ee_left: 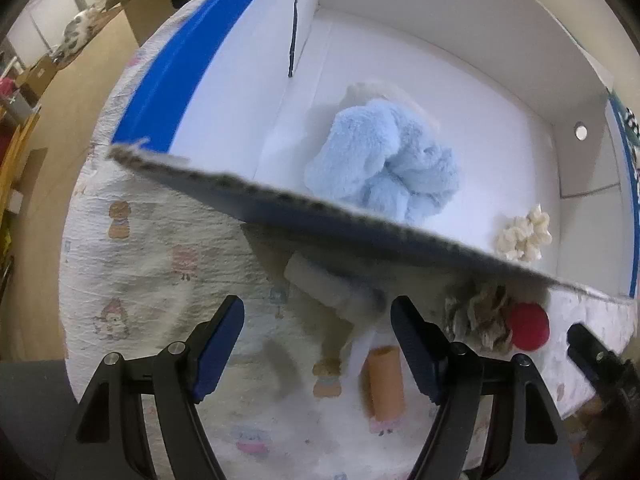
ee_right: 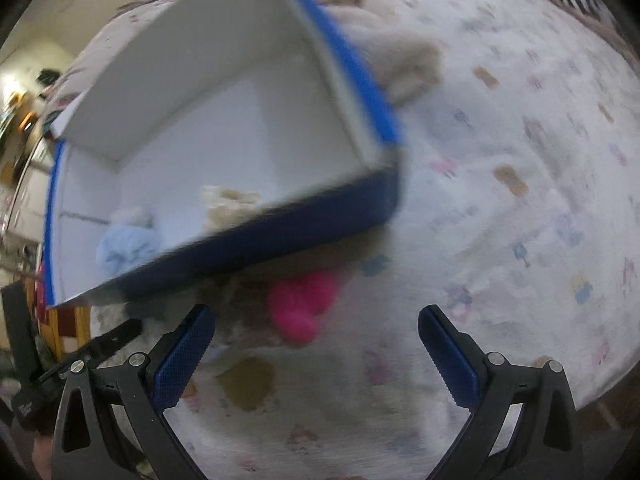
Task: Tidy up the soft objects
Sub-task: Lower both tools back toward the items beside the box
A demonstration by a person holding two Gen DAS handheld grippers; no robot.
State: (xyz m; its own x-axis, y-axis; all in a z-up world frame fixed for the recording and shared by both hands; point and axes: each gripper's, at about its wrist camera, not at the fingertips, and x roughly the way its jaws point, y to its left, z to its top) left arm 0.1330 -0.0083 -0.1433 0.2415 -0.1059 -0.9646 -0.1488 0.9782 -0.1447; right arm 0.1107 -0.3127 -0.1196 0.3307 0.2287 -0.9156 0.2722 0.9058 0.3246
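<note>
A blue cardboard box with a white inside [ee_left: 460, 76] stands on a patterned bedspread. Inside lie a fluffy light-blue soft toy [ee_left: 384, 160] and a small cream knotted piece [ee_left: 524, 234]. The box [ee_right: 224, 128], the blue toy [ee_right: 124, 246] and the cream piece [ee_right: 228, 204] also show in the right wrist view. My left gripper [ee_left: 318, 344] is open and empty before the box's near wall. A red pom-pom [ee_left: 530, 326] on a brownish fuzzy item [ee_left: 480, 316] lies under that wall. My right gripper [ee_right: 316, 348] is open, just short of a pink plush [ee_right: 304, 304].
A white roll-shaped item [ee_left: 320, 284] and an orange printed figure [ee_left: 386, 384] lie between the left fingers. A beige plush [ee_right: 404, 64] lies behind the box. The bed's left edge drops to a wooden floor [ee_left: 44, 184]. The other gripper's tip [ee_left: 588, 348] shows at right.
</note>
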